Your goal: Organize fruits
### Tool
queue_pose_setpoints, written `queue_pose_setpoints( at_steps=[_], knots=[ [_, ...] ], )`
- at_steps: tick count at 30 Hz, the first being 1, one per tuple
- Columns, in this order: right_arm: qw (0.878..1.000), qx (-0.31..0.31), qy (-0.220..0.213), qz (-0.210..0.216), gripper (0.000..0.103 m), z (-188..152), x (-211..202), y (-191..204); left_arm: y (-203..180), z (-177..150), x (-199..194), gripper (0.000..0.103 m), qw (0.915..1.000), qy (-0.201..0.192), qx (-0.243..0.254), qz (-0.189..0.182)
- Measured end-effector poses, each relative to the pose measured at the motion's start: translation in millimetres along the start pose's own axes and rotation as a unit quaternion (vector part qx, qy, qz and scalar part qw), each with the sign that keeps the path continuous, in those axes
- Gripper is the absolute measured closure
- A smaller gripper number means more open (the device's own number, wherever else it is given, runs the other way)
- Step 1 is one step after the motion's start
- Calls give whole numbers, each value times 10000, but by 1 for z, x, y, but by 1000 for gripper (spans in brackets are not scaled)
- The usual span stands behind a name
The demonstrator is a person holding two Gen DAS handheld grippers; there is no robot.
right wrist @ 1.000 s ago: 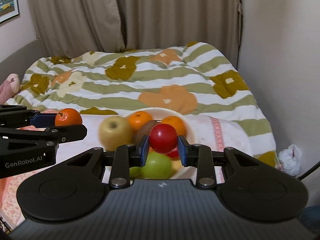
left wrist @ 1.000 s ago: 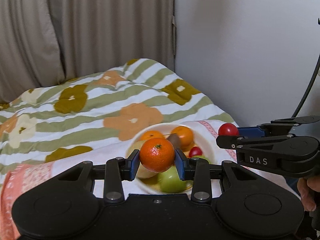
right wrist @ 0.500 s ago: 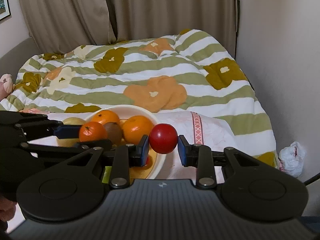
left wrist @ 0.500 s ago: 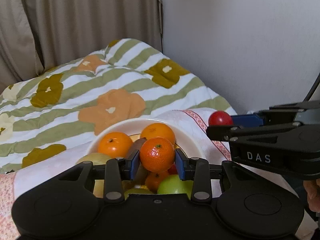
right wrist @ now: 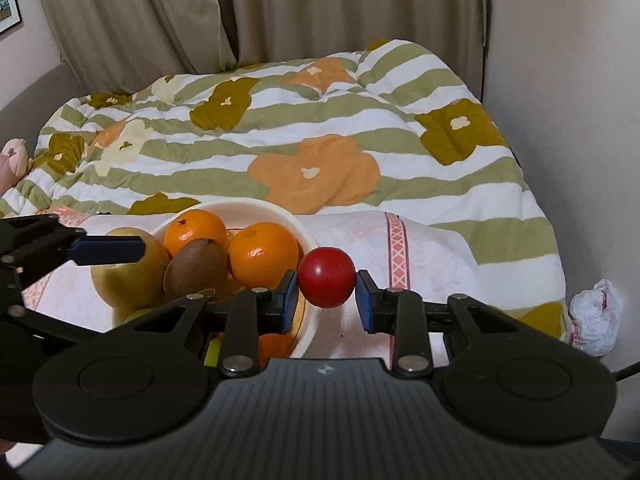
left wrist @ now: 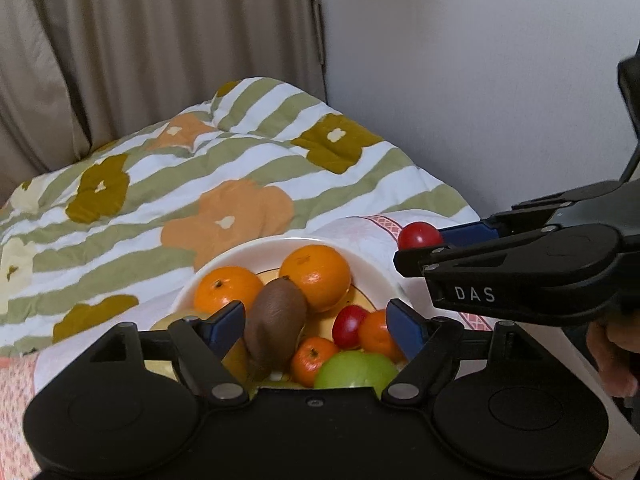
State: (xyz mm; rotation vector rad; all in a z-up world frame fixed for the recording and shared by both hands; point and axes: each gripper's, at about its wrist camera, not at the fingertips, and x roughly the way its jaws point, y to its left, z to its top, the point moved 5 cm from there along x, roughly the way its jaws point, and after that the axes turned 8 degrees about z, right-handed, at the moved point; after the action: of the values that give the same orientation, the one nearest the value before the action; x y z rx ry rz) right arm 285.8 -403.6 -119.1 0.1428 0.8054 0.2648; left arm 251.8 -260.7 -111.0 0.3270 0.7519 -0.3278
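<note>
A cream bowl (left wrist: 256, 252) on the bed holds two big oranges, a brown kiwi (left wrist: 276, 320), a green apple (left wrist: 354, 368), a small red fruit (left wrist: 348, 326) and small mandarins (left wrist: 314, 360). My left gripper (left wrist: 316, 316) hangs just over the bowl, its jaws opening with nothing gripped; the fruits lie beneath them. A yellow-green apple (right wrist: 128, 272) leans at the bowl's left side, behind a left finger (right wrist: 108, 250). My right gripper (right wrist: 327, 280) is shut on a red round fruit (right wrist: 327, 276), just right of the bowl's rim (right wrist: 240, 204). In the left wrist view the red fruit (left wrist: 418, 235) sits at the right.
The bowl stands on a pink patterned cloth (right wrist: 420, 256) laid over a green-striped floral quilt (right wrist: 320, 140). A wall runs along the right, with curtains behind. A white plastic bag (right wrist: 596, 316) lies at the bed's right edge. A person's hand (left wrist: 612, 356) holds the right gripper.
The left gripper came down over the bowl, then opened and let go of its mandarin, which is among the bowl's fruits. The right gripper moved beside the bowl, still holding the red fruit.
</note>
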Motion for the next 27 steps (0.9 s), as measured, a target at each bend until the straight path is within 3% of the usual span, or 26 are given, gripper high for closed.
queue_pose_setpoints(
  at_steps=[19, 20, 21, 23, 27],
  knots=[
    [9992, -182, 207, 296, 56, 6, 27, 22, 46, -28, -27, 20, 9963, 80, -692, 504],
    [9992, -187, 200, 280, 52, 5, 27, 22, 47, -29, -28, 20, 9962, 69, -704, 516],
    [9993, -202, 188, 270, 33, 5, 27, 22, 48, -30, -29, 19, 9960, 57, -716, 525],
    [9992, -219, 206, 269, 14, 4, 25, 24, 50, -31, -33, 19, 9957, 30, -749, 552],
    [9994, -273, 6, 218, 11, 4, 8, 33, 57, -36, -49, 18, 9945, -90, -841, 615]
  ],
)
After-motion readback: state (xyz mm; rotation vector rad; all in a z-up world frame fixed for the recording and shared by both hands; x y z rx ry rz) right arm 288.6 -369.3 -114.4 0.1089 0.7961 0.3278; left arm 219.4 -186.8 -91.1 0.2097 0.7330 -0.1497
